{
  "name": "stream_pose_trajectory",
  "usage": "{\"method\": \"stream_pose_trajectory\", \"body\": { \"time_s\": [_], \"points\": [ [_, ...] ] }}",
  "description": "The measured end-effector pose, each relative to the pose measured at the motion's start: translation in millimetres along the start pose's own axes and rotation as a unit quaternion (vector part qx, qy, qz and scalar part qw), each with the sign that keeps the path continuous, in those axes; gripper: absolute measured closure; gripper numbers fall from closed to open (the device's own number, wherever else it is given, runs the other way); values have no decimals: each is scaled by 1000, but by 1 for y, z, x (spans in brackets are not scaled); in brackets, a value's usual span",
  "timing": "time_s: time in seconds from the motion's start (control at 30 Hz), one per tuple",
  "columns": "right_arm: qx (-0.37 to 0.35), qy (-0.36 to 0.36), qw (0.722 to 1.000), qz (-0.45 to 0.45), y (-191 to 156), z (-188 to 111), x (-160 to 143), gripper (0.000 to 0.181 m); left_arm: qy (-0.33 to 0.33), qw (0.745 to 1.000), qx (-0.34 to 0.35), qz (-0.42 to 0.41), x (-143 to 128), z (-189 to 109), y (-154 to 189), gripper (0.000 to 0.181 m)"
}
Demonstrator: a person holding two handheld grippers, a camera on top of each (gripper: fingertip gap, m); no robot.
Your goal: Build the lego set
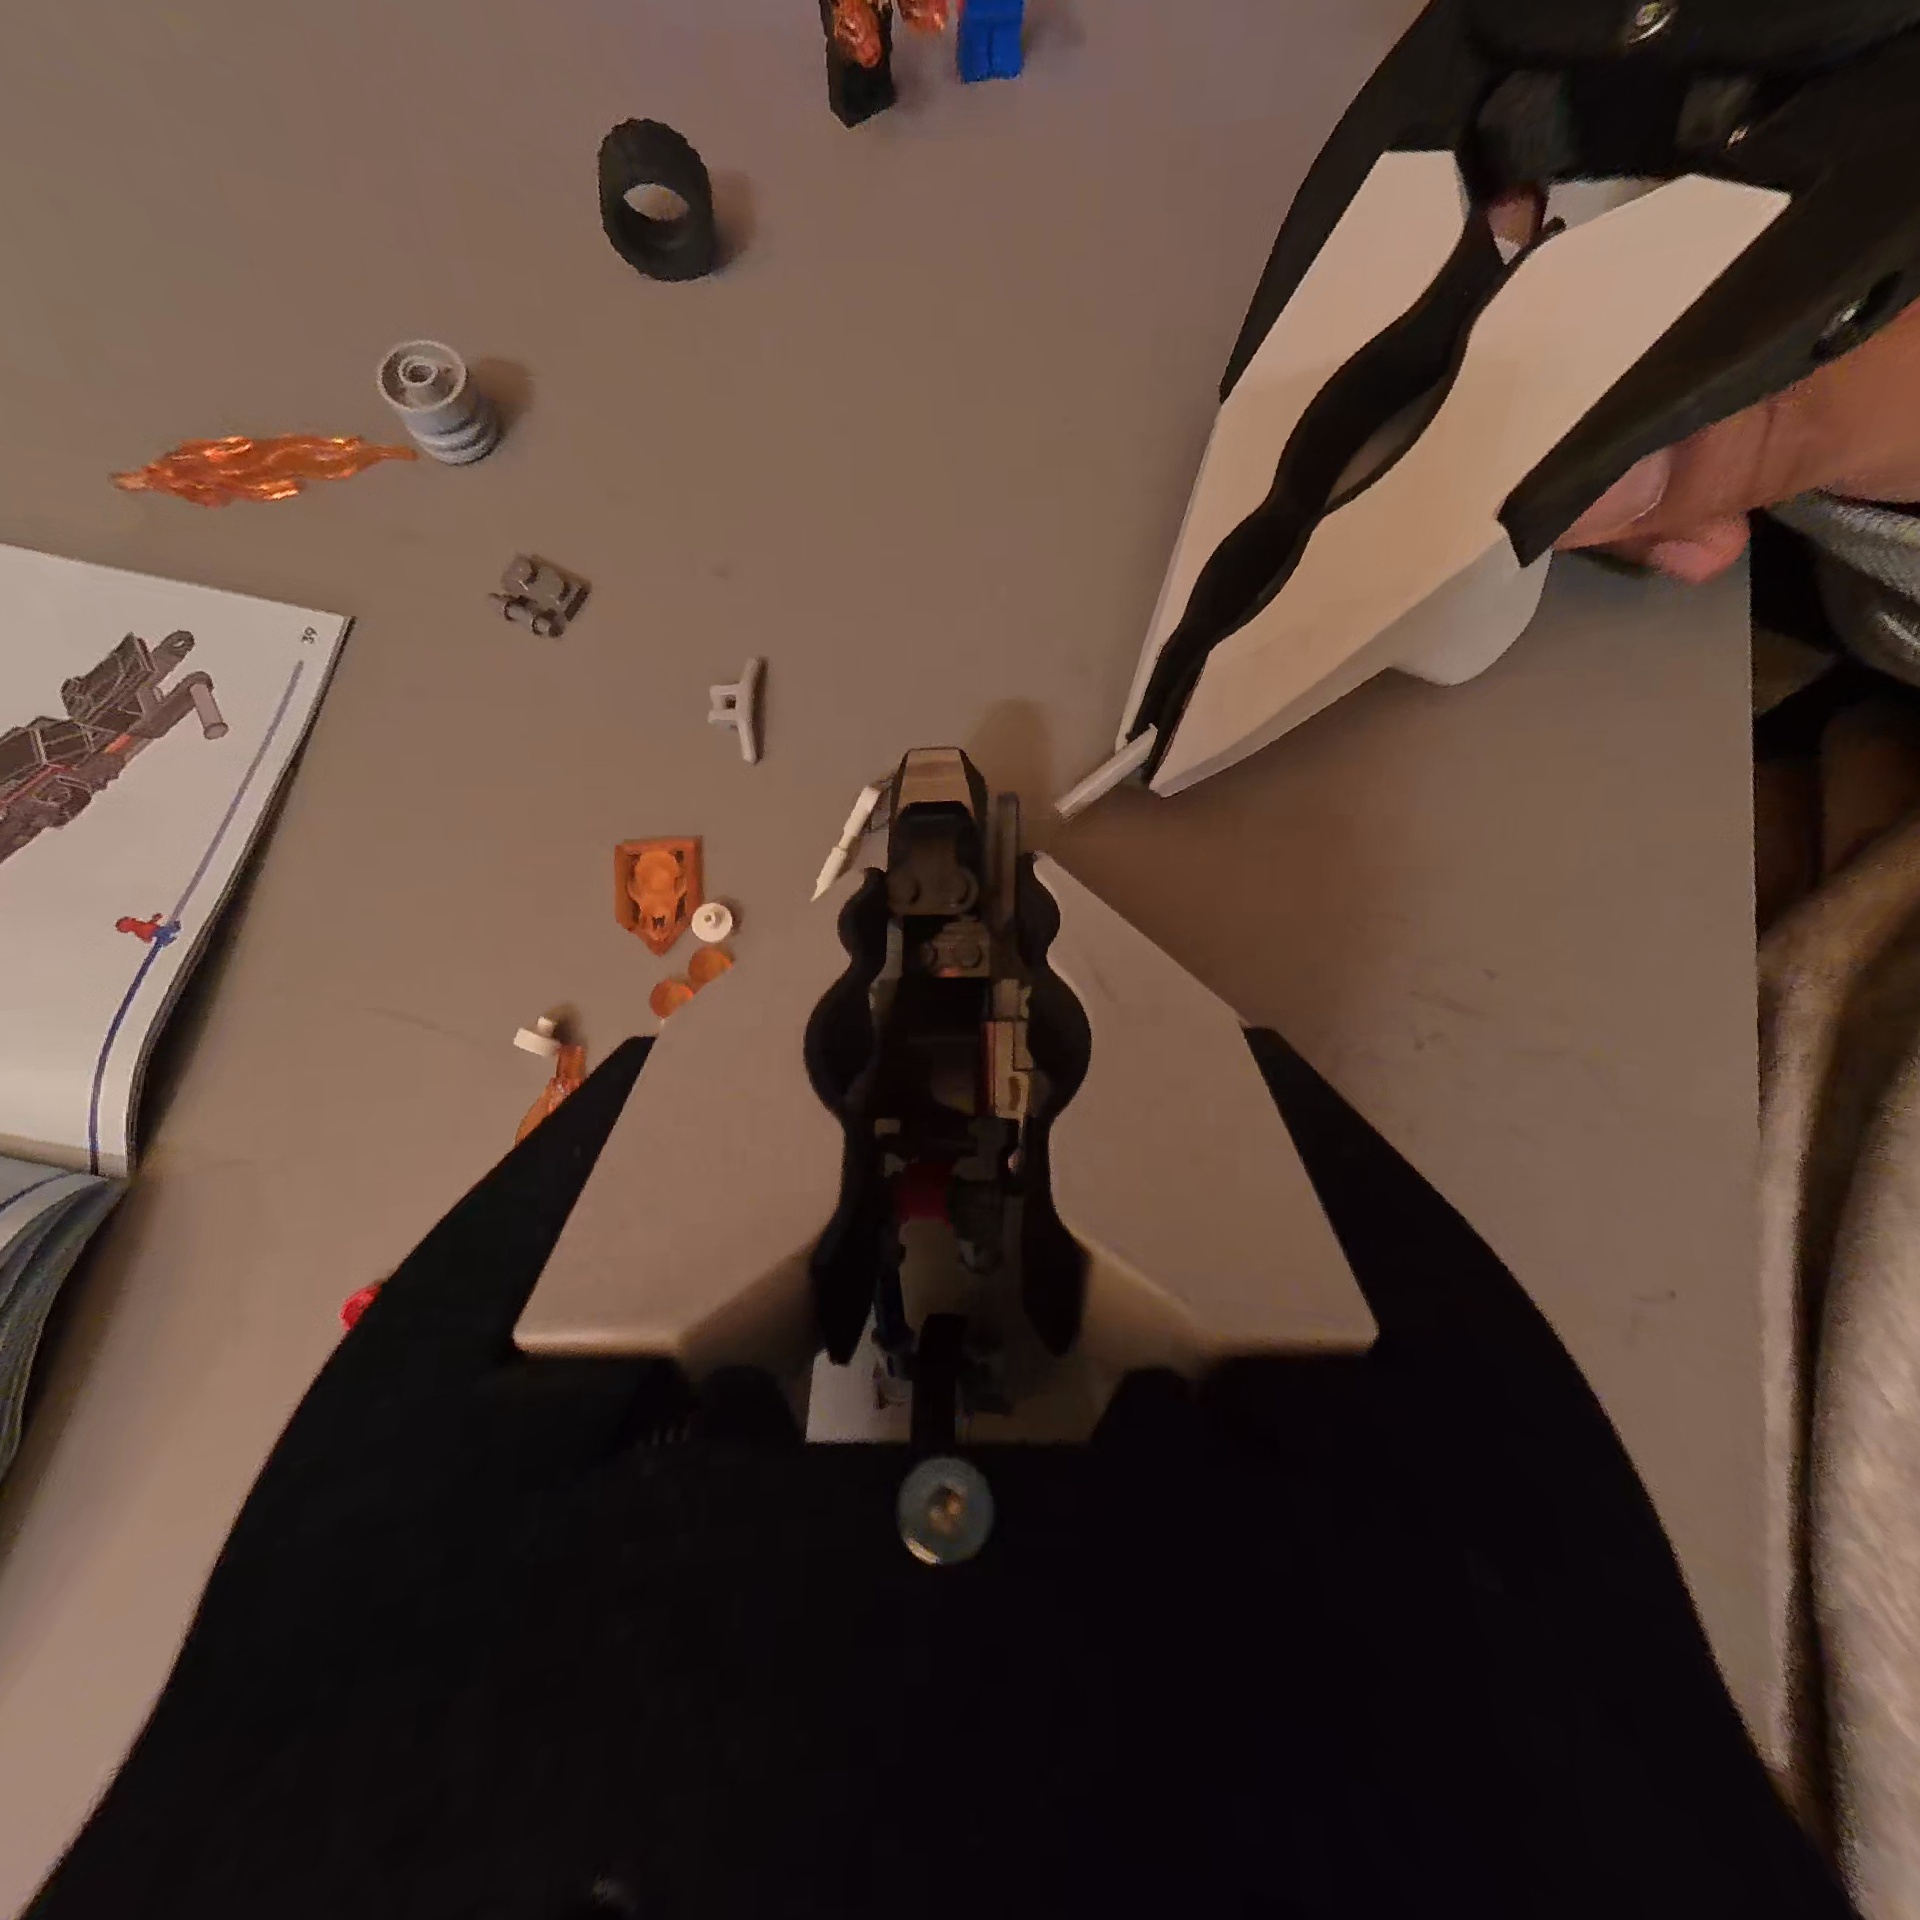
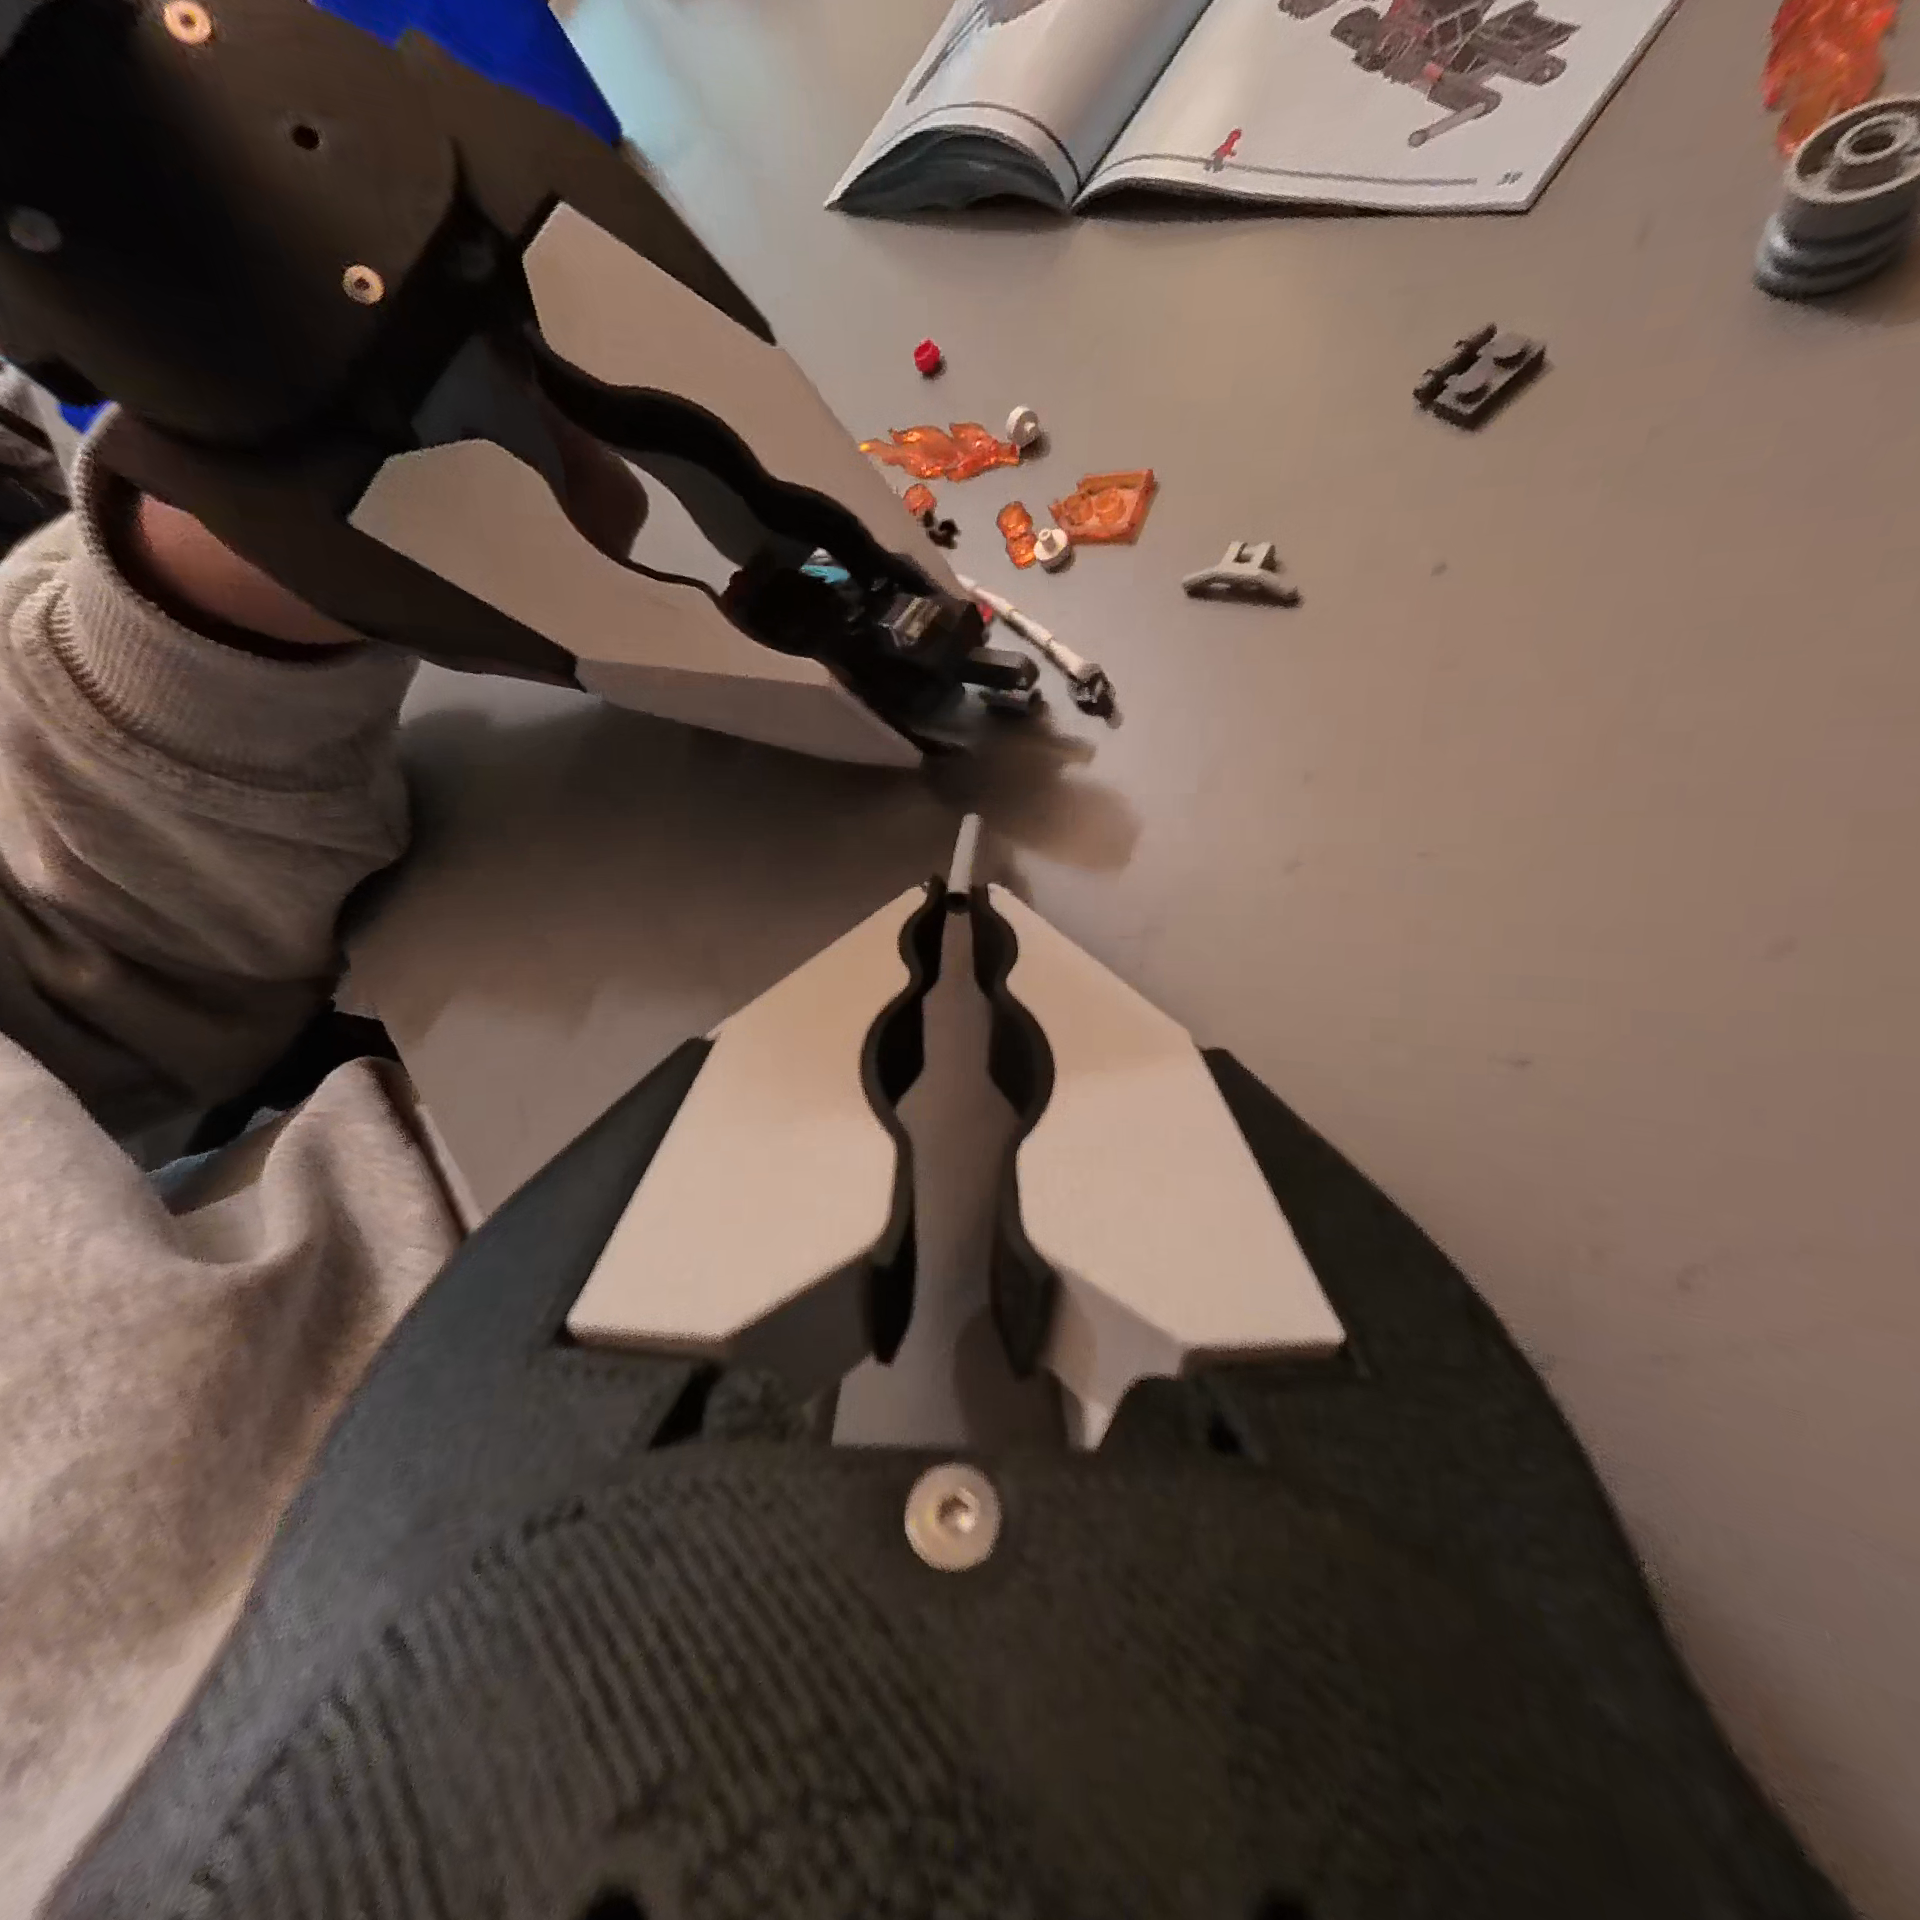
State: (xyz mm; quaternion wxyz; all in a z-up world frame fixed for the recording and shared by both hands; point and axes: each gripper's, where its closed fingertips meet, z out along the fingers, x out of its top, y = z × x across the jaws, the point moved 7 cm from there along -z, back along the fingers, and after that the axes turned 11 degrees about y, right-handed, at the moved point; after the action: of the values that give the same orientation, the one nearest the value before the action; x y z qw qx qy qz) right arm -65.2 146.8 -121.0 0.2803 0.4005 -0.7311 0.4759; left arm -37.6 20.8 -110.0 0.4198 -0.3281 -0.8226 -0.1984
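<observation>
Clamping the dark lego model (image 1: 951, 997) lengthwise in the left gripper (image 1: 940, 883), nose forward above the surface (image 1: 1039, 468) — steadying it. Pinching a thin white rod (image 2: 966, 847) in the right gripper (image 2: 958, 891), aiming toward the model, presumably for insertion.

The table (image 1: 1299, 436) is a plain, matte grey-brown surface with a few faint scuffs and small dark specks. In the left wrist view its right edge runs straight down the frame; beyond that edge lies pale, fuzzy beige cloth (image 1: 1844, 1195), with a smoother, shinier grey fabric (image 1: 1860, 566) above it. In the right wrist view a grey knitted sleeve (image 2: 177, 717) with a ribbed cuff fills the left side, over the table's edge. A bright blue patch (image 2: 566, 88) shows at the top left, too cropped to identify.
</observation>
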Motion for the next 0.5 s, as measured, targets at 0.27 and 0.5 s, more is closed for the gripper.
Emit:
{"method": "stream_pose_trajectory", "body": {
  "time_s": [0.27, 0.5],
  "points": [
    [-3, -12, 1000, 8, 2, 2, -1, 178, -8, 1000, -14, 8, -11, -2, 3, 150],
    [-17, -11, 1000, -5, 2, 3, -1, 178, -10, 1000, -10, 18, -11, -4, 4, 156]
  ]
}}
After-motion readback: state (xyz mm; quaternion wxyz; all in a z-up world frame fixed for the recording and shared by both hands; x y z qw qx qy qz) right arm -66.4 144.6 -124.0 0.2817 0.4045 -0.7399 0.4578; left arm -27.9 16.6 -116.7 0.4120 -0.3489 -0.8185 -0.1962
